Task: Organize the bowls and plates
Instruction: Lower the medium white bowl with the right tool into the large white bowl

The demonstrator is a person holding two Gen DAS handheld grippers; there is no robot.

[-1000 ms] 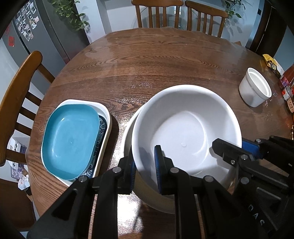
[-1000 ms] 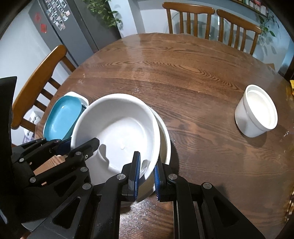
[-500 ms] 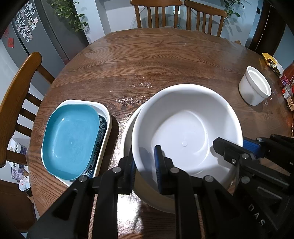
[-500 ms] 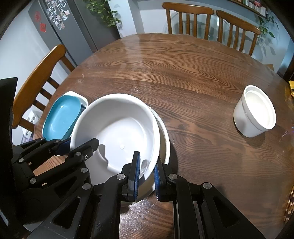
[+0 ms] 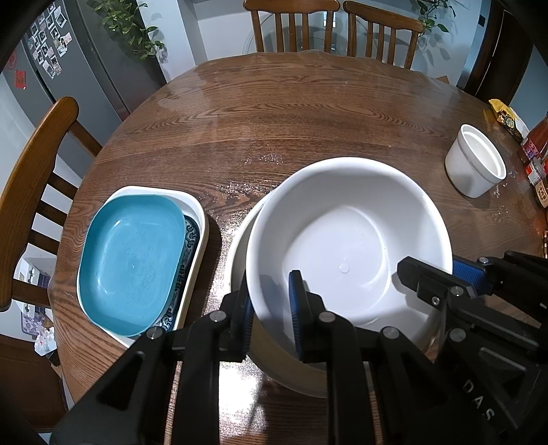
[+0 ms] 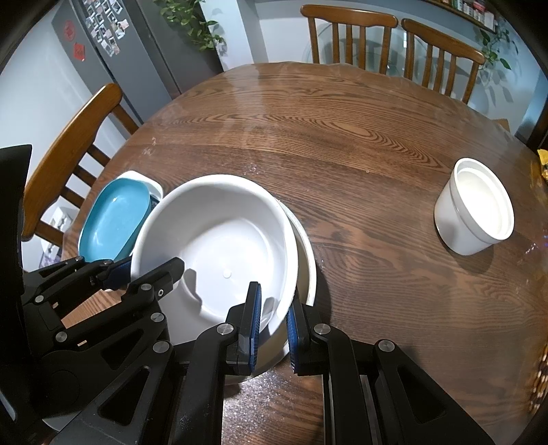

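Observation:
A large white bowl (image 5: pixel 346 239) (image 6: pixel 219 239) sits tilted inside a wider cream bowl (image 5: pixel 239 236) (image 6: pixel 306 260) on the round wooden table (image 5: pixel 308 113). My left gripper (image 5: pixel 270 308) (image 6: pixel 147 270) is shut on the white bowl's near-left rim. My right gripper (image 6: pixel 274 315) (image 5: pixel 435 274) is shut on its near-right rim. A blue dish (image 5: pixel 132 260) (image 6: pixel 113 222) lies on a patterned plate (image 5: pixel 188 246) in a white rectangular dish (image 5: pixel 200 212) to the left.
A small white cup (image 5: pixel 476 166) (image 6: pixel 474 205) stands at the right. Packets and jars (image 5: pixel 527 150) line the right edge. Wooden chairs stand at the left (image 5: pixel 30 171) and at the far side (image 5: pixel 332 20). A grey fridge (image 6: pixel 113 44) stands at the back left.
Both grippers keep their hold on the white bowl's rim. The bowl has barely shifted; the views have drifted slightly.

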